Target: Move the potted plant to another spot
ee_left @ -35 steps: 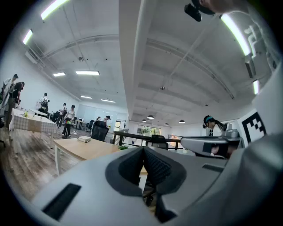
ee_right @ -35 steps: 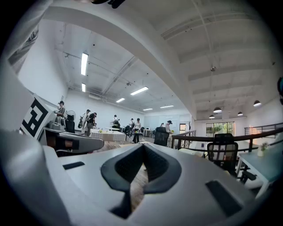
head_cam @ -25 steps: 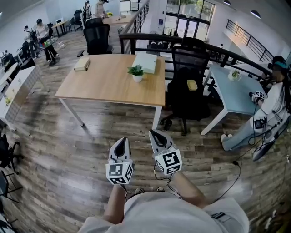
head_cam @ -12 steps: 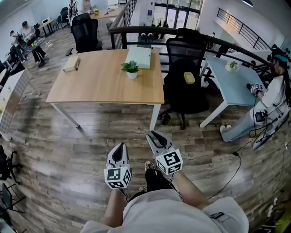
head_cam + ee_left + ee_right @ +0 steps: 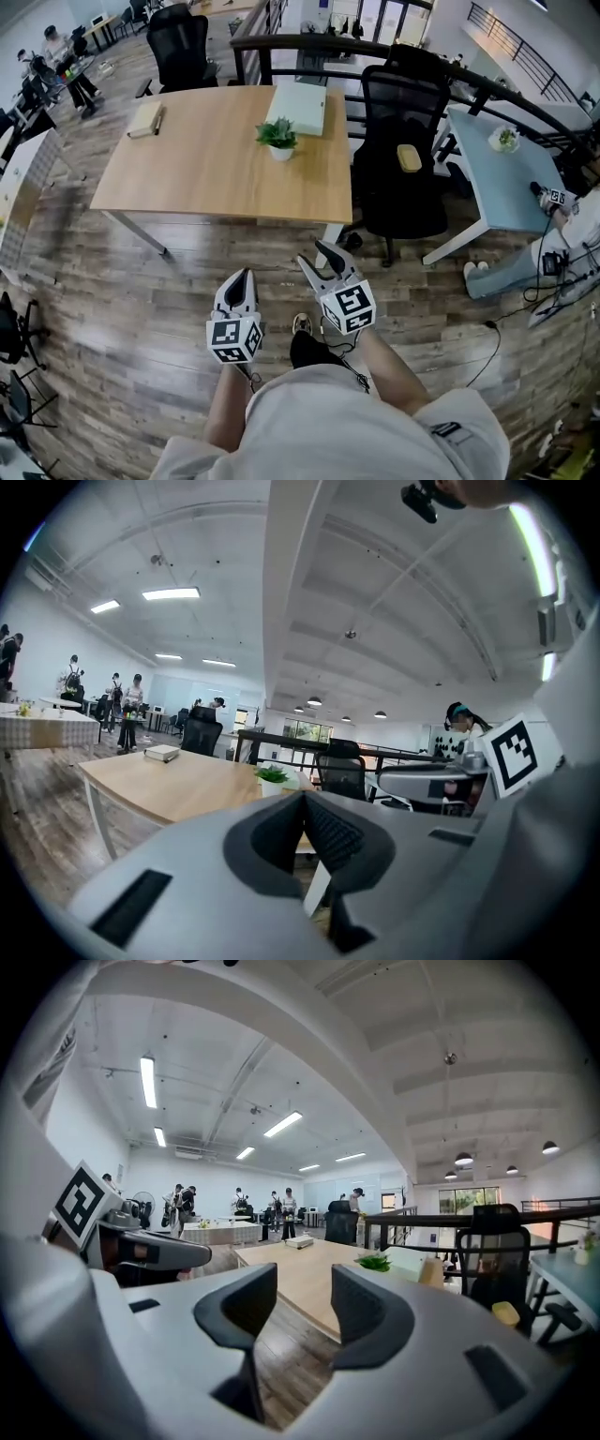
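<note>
The potted plant (image 5: 278, 138), a small green plant in a white pot, stands on the far right part of a wooden table (image 5: 187, 183). It also shows ahead in the left gripper view (image 5: 273, 776) and in the right gripper view (image 5: 375, 1262). Both grippers hang over the wood floor, well short of the table's near edge. My left gripper (image 5: 242, 278) (image 5: 302, 803) is shut with nothing in it. My right gripper (image 5: 312, 253) (image 5: 305, 1302) is open; its jaws have just been opening and nothing is between them.
A tan book (image 5: 145, 119) and a flat white box (image 5: 298, 108) also lie on the table. A black office chair (image 5: 403, 169) stands at its right end. Beyond that is a pale blue table (image 5: 487, 183), and a seated person (image 5: 572, 234) at far right.
The person has walked closer to the table, carrying both grippers forward with them. The right jaws went from shut to open.
</note>
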`<state>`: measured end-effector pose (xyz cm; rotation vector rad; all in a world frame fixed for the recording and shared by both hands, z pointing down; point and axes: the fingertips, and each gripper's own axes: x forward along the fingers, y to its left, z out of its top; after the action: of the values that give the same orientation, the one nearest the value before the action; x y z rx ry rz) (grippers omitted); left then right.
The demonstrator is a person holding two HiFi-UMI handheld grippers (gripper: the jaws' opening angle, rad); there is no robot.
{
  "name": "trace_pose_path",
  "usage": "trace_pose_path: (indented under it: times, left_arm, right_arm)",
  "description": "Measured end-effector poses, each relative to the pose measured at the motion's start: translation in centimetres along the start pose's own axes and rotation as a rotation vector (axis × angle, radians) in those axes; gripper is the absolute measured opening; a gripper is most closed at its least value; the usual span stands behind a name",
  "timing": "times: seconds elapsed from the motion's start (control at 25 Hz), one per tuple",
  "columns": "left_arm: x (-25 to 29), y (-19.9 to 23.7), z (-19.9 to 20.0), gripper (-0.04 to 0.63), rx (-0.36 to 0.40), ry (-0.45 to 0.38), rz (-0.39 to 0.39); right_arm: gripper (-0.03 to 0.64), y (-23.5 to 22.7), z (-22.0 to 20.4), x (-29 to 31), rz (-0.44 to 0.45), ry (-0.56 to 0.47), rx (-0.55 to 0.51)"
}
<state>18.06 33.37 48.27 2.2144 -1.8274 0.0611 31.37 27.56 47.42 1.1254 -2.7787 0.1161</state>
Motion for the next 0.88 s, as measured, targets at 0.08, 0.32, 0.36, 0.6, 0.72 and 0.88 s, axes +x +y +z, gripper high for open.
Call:
trace_pose_path:
  times: [0.08, 0.32, 0.36, 0.6, 0.72, 0.88]
  left_arm:
    - [2.7, 0.7, 1.1, 0.012, 0.009, -0.001, 0.004]
    - [9.2, 3.0, 3.1, 0.012, 0.008, 0.008, 0.034]
    - [10.1, 3.4, 3.1, 0.012, 0.007, 0.014, 0.039]
    - [13.9, 5.3, 2.1, 0.012, 0.003, 0.079, 0.039]
    - [15.6, 6.4, 1.6, 0.012, -0.007, 0.102, 0.03]
    - [18.5, 8.3, 1.0, 0.012, -0.009, 0.132, -0.01]
  right_arm:
    - [0.186, -1.5, 0.5, 2.2, 0.02, 0.0, -0.01]
    - [0.197, -6.0, 0.3, 7.8, 0.051, 0.032, -0.008]
    - [0.201, -6.7, 0.0, 8.7, 0.053, 0.04, -0.004]
    - [0.223, -8.9, -1.7, 12.1, 0.054, 0.088, 0.006]
    - [0.247, -10.0, -2.8, 13.7, 0.036, 0.12, 0.011]
    - [0.267, -10.7, -3.5, 16.2, 0.009, 0.141, -0.013]
